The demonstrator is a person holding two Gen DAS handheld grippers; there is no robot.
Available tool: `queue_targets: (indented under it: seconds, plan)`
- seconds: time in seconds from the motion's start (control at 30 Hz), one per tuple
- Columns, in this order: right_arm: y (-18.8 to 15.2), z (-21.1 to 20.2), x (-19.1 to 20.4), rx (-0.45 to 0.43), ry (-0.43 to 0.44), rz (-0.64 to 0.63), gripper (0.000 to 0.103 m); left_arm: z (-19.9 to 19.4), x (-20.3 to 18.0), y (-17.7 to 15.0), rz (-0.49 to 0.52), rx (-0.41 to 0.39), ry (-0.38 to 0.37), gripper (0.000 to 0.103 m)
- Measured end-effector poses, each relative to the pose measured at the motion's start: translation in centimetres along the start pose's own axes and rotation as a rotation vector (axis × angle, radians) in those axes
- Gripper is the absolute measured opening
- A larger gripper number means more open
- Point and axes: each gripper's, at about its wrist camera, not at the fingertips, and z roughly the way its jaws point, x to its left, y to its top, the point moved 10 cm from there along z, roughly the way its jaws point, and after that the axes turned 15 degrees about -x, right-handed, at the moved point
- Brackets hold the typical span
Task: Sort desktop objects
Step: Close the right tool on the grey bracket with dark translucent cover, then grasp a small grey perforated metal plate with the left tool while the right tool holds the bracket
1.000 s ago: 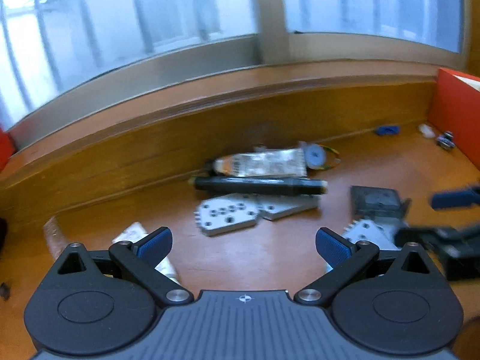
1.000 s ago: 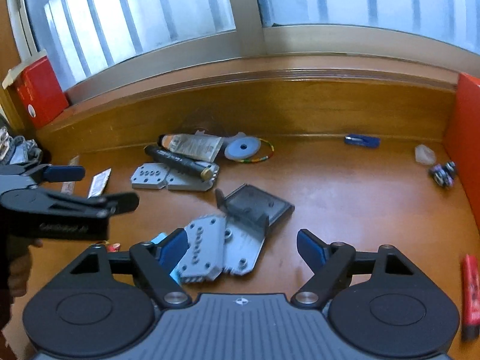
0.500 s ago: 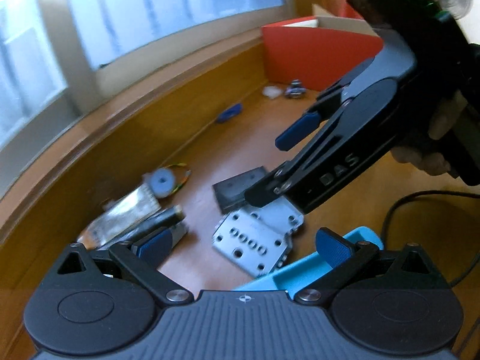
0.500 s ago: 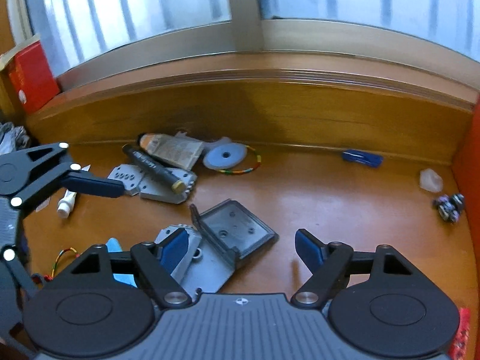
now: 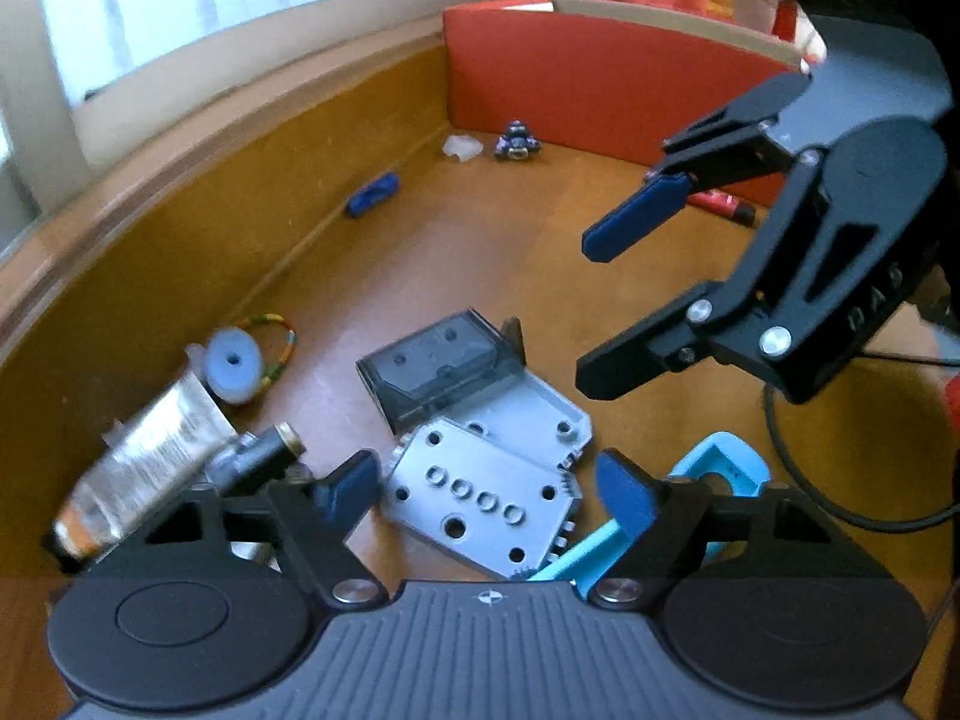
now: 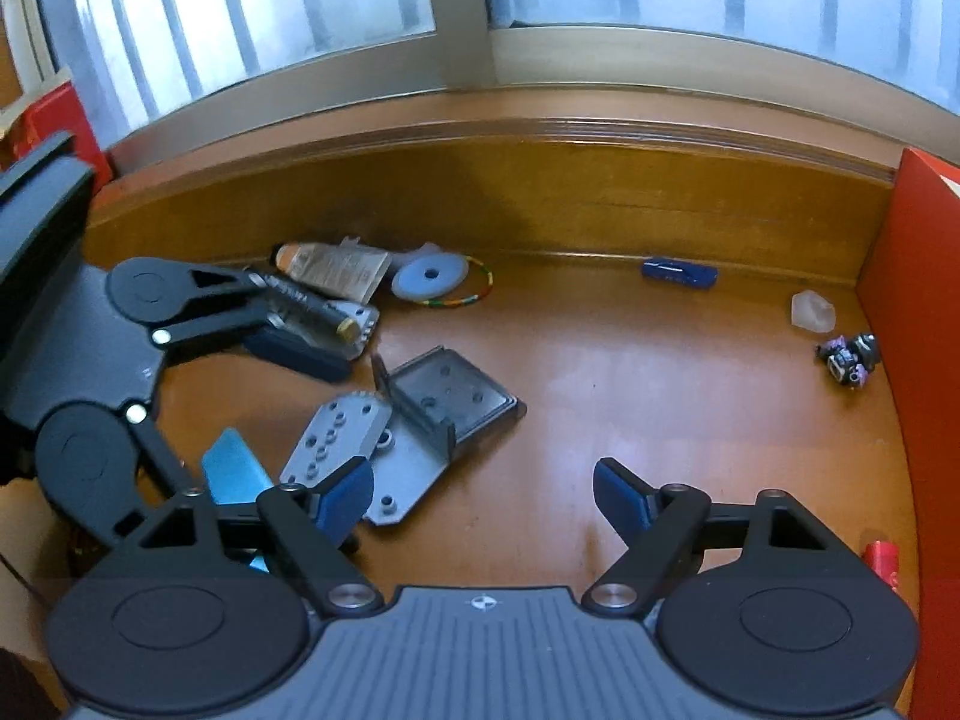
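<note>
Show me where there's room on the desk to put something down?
The biggest bare patch is the wood between the dark tray, the blue clip by the back wall and the little toy near the red box. It's crowded on the left, around the tube, marker and grey plates.

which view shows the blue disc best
The right wrist view: the blue disc is sharp and whole, lying beside the tube near the back wall. The left wrist view shows it too, but blurred.

The left tongs (image 5: 489,489) have swung right and dropped over the grey plates (image 5: 480,495).
</note>
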Motion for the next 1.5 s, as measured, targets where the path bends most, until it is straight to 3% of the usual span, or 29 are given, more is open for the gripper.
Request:
queue_targets:
  seconds: [0.23,0.5,0.77,0.87,0.9,1.03,1.5]
  plan:
    - [0.4,0.7,0.3,-0.012,0.016,-0.017,0.082,-1.8,-0.2,-0.6,-0.049,-0.012,0.002,0.070]
    - [1.6,3.6,0.7,-0.045,0.057,-0.006,0.082,-4.7,0.8,-0.1,-0.198,-0.108,0.080,0.070]
    - [1.5,6.0,1.3,-0.062,0.078,-0.002,0.083,-5.0,2.2,-0.3,-0.308,-0.148,0.151,0.070]
    - [1.5,6.2,1.6,-0.072,0.078,-0.025,0.084,-5.2,2.3,-0.4,-0.328,-0.154,0.167,0.070]
    - [1.5,6.3,1.7,-0.075,0.078,-0.032,0.077,-5.2,2.3,-0.5,-0.336,-0.156,0.172,0.070]
    - [1.5,6.6,2.2,-0.088,0.078,-0.063,0.072,-5.4,2.4,-0.7,-0.363,-0.164,0.182,0.070]
    - [2.6,3.5,2.6,-0.146,0.025,-0.015,0.072,-6.6,2.3,-0.2,-0.370,-0.195,0.223,0.070]
